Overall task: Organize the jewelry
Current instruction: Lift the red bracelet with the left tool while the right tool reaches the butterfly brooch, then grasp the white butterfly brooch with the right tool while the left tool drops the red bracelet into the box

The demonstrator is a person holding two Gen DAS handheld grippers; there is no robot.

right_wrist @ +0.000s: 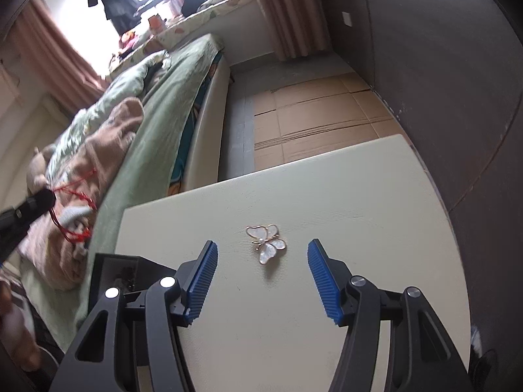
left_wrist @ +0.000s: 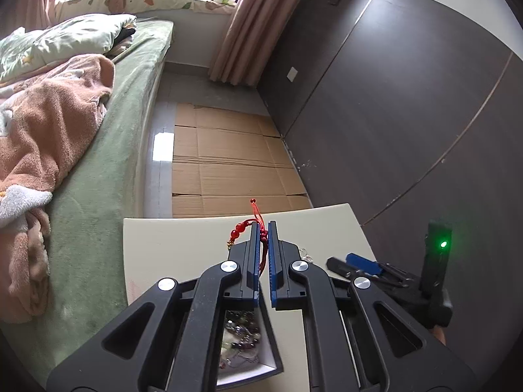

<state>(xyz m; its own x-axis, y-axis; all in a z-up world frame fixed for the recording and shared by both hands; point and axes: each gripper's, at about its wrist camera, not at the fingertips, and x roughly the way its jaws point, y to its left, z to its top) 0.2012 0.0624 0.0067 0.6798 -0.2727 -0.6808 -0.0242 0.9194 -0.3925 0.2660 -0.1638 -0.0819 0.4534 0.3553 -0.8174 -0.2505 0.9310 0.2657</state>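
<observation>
Lying flat on the cream counter (right_wrist: 327, 196), the butterfly brooch (right_wrist: 266, 243) sits between the right gripper (right_wrist: 263, 279), whose jaws stand spread and clear of it. It looks light, rigid and thin, its pearly wings probably slick and chip-prone, so pinching across the narrow gold body seems safest. The left gripper (left_wrist: 264, 261) has its jaws pressed together on a soft red beaded cord (left_wrist: 253, 228) above the jewelry box (left_wrist: 242, 336), whose tangled contents are mostly hidden behind the gripper.
</observation>
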